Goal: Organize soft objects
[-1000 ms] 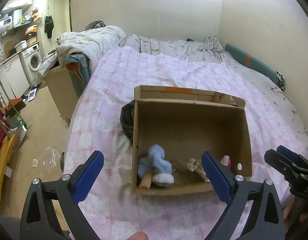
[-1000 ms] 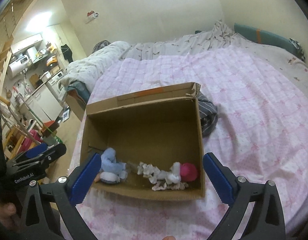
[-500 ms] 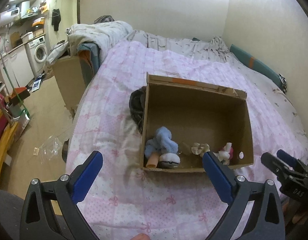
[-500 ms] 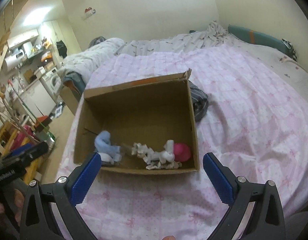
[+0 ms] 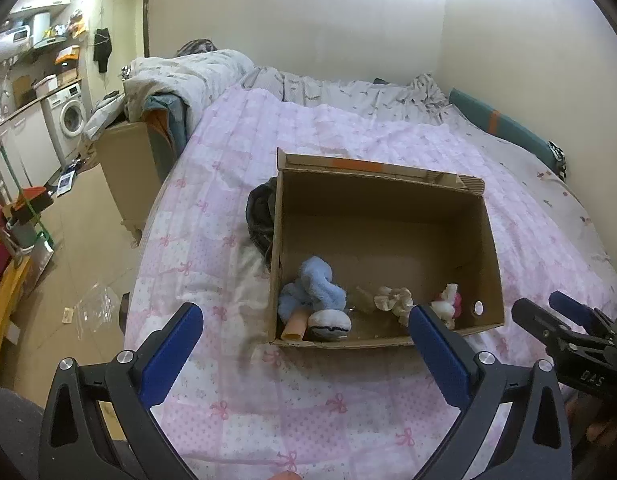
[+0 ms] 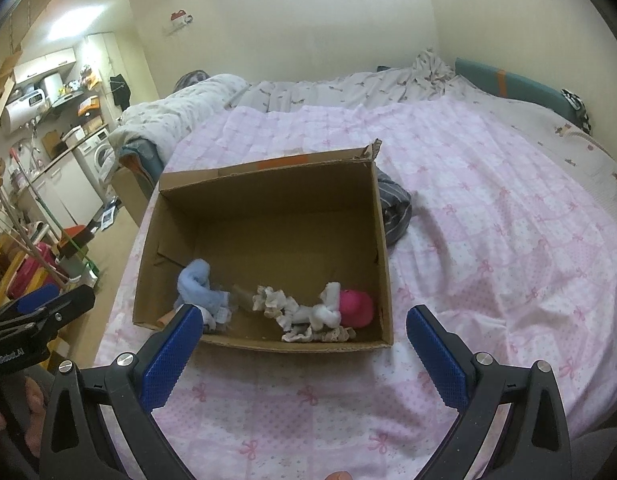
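An open cardboard box sits on the pink quilted bed. Along its near wall lie a light blue plush piece, cream frilly socks and a pink and white soft item. A dark striped cloth lies outside against the box. My left gripper is open and empty, held back from the box's near edge. My right gripper is open and empty, likewise short of the box.
The bed's left edge drops to a floor with a cardboard crate, a washing machine and clutter. A rumpled grey duvet lies at the far end. A wall and a teal cushion bound the right side.
Both grippers have pulled back and up from the box, which now looks smaller and farther. The things in the box have not moved. Both grippers stay open.
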Action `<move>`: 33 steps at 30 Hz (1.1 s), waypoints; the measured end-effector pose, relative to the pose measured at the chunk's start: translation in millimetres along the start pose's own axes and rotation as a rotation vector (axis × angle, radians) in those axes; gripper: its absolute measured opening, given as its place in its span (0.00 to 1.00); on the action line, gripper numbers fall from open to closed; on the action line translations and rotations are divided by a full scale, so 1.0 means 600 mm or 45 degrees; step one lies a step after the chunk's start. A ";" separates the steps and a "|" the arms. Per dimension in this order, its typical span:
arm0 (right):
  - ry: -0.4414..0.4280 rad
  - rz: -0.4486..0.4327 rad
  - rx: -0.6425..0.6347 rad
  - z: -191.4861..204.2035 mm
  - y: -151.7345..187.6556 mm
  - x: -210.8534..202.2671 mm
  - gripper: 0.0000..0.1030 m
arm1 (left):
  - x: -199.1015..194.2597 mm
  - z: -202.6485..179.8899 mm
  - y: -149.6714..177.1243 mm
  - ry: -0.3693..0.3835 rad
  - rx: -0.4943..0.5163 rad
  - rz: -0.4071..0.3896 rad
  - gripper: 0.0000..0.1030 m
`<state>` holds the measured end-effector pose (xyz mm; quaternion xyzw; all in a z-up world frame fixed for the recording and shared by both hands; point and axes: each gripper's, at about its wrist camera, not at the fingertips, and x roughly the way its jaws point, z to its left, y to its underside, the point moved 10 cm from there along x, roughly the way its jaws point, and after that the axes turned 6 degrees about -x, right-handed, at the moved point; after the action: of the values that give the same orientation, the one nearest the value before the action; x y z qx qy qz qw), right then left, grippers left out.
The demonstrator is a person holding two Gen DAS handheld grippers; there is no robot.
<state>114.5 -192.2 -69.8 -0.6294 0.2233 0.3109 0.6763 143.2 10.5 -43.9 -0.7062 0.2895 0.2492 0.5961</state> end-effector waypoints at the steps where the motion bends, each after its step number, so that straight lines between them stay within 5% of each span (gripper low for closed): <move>1: 0.003 0.003 0.000 -0.001 0.000 0.002 1.00 | 0.000 -0.001 0.000 0.001 0.001 0.000 1.00; 33: 0.011 0.010 -0.001 -0.002 0.000 0.004 1.00 | 0.008 -0.007 0.007 0.017 -0.001 0.028 1.00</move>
<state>116.6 -192.8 -71.6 -0.6300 0.2287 0.3108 0.6740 143.5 5.2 -49.3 -0.7049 0.3011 0.2511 0.5911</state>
